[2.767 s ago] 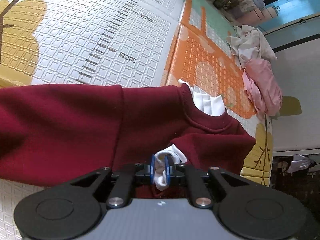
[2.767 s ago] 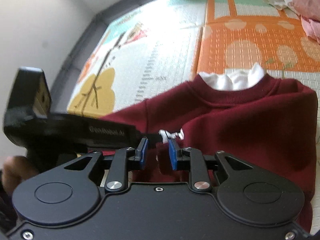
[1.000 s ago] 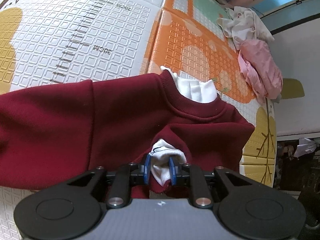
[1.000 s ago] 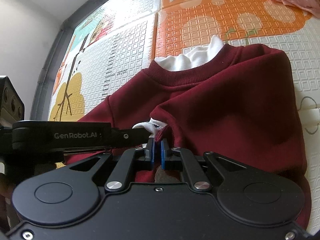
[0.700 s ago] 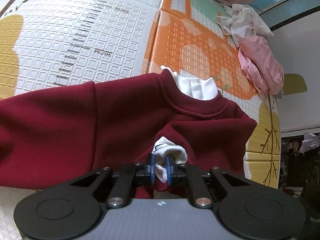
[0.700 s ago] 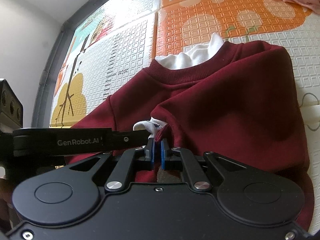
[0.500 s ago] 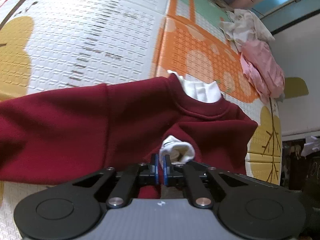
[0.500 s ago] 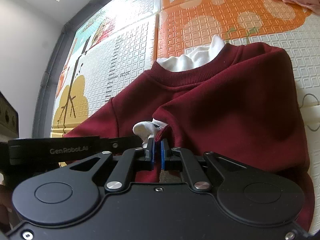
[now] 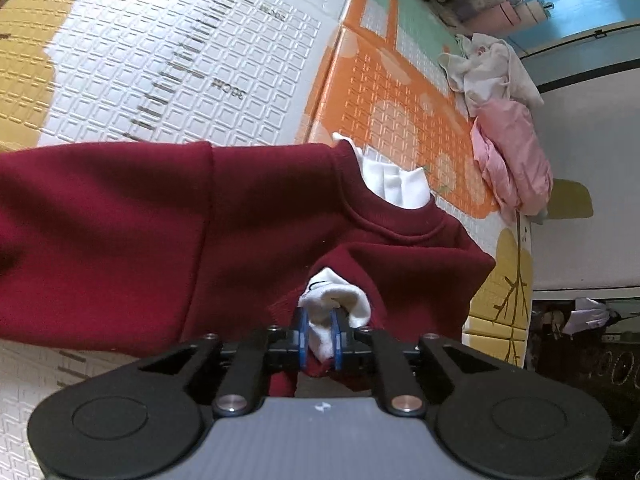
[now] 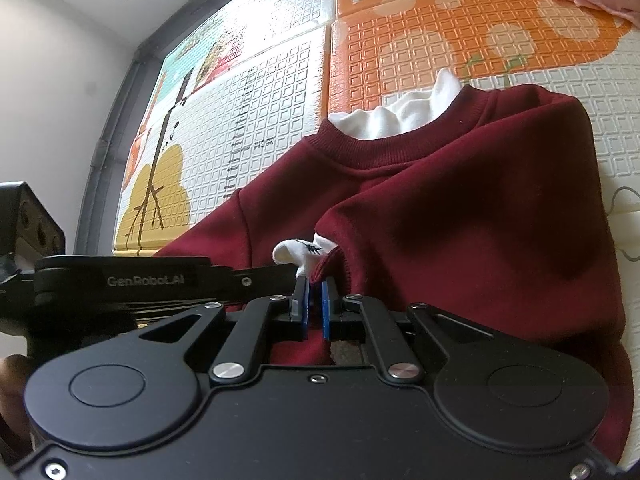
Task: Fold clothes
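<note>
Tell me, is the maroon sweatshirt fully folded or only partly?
Only partly. One sleeve of the maroon sweatshirt is folded across its chest, its white cuff near the middle; the other sleeve lies spread out on the play mat.

My left wrist camera is looking steeply down, very near the maroon sweatshirt (image 9: 248, 216) on the play mat (image 9: 200, 60). My right wrist camera is looking similarly. Both are sharing the white collar (image 9: 394, 180) and cuff (image 10: 298, 254).
</note>
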Demonstrator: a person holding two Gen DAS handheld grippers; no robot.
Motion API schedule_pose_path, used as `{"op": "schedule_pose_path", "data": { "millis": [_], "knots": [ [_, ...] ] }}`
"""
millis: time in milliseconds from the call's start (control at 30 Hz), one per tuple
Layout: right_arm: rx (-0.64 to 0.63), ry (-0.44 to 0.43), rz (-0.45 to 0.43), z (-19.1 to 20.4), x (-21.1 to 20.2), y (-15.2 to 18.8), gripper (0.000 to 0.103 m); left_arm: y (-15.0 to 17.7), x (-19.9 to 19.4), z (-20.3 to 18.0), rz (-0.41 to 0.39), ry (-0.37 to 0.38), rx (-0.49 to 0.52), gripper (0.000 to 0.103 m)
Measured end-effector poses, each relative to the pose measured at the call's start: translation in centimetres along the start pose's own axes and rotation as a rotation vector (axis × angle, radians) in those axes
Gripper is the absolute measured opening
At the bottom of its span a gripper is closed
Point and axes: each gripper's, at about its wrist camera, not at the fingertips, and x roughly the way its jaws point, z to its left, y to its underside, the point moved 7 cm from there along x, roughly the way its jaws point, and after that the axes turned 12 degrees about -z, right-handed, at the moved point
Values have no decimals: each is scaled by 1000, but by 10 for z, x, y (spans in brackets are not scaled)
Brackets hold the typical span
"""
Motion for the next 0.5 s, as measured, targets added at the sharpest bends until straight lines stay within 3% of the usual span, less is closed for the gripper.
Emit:
{"op": "schedule_pose_path", "data": {
  "millis": [133,500],
  "knots": [
    [4,-1,0,-2,-2,-1,5,0,5,-3,7,-9,12,21],
    [25,4,-3,-7,-4,-1,5,3,7,-3,11,8,-26,5]
  ]
}}
